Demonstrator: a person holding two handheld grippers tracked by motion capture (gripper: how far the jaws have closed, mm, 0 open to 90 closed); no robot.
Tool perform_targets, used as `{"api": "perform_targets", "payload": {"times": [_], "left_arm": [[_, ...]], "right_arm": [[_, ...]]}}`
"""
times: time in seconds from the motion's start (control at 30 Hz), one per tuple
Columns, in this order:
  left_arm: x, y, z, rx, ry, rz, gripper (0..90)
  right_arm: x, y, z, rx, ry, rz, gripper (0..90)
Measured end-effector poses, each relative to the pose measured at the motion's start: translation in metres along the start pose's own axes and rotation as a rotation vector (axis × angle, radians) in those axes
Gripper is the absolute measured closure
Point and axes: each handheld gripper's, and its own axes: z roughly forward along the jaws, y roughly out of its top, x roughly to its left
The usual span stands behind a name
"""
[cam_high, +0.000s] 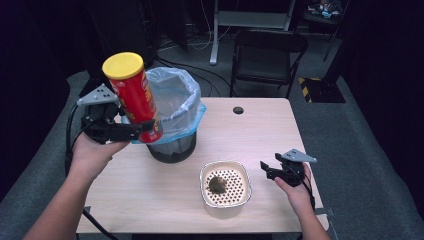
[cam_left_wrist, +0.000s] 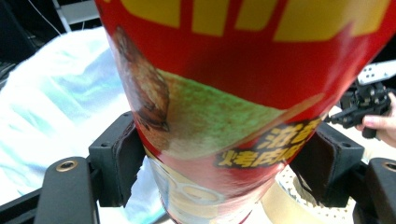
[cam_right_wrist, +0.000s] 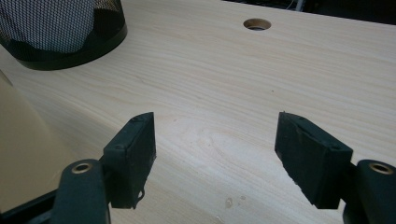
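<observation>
- Red cardboard, printed with yellow lettering and a picture of crisps, is sitting squeezed between the two black jaws of the left gripper (cam_left_wrist: 224, 168); this is the crisp tube (cam_high: 134, 97), and both pads are pressing its lower part from opposite sides.
- In the high view the left gripper (cam_high: 134, 131) is holding the tube up off the table (cam_high: 150, 195), tilted, its yellow lid (cam_high: 123, 65) leaning toward the person's left.
- The tube's lower end is hanging just in front of the rim of the black mesh bin (cam_high: 172, 150), which is lined with a pale blue bag (cam_high: 175, 95); whether tube and bag are touching cannot be told.
- The right gripper (cam_right_wrist: 215, 154) is standing wide open with nothing between its jaws, bare wooden tabletop showing in the gap.
- In the high view the right gripper (cam_high: 267, 169) is hovering low over the table's right side, just beside a cream perforated basket (cam_high: 226, 197).
- A dark, crumbly clump (cam_high: 218, 184) is lying inside that basket.
- A round cable hole (cam_high: 238, 110) is sitting near the table's far edge.
</observation>
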Motion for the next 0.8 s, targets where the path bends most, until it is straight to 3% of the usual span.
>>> {"api": "perform_targets", "payload": {"times": [0.13, 0.27, 0.5, 0.63, 0.8], "left_arm": [[0.006, 0.015, 0.003, 0.000, 0.013, -0.002, 24.0], [0.018, 0.024, 0.013, -0.002, 0.011, -0.036, 24.0], [0.033, 0.031, 0.042, 0.001, 0.027, -0.076, 24.0], [0.042, 0.031, 0.058, -0.011, 0.056, -0.073, 24.0], [0.054, 0.029, 0.077, 0.002, 0.083, -0.110, 23.9]], "right_arm": [[-0.001, -0.001, 0.001, 0.002, 0.002, 0.007, 28.6], [-0.002, -0.001, 0.002, 0.005, 0.002, 0.008, 28.6], [-0.003, -0.004, 0.004, 0.018, 0.002, 0.021, 28.6], [-0.003, -0.004, 0.006, 0.023, -0.002, 0.011, 28.6], [-0.002, -0.005, 0.008, 0.031, -0.002, 0.006, 28.6]]}}
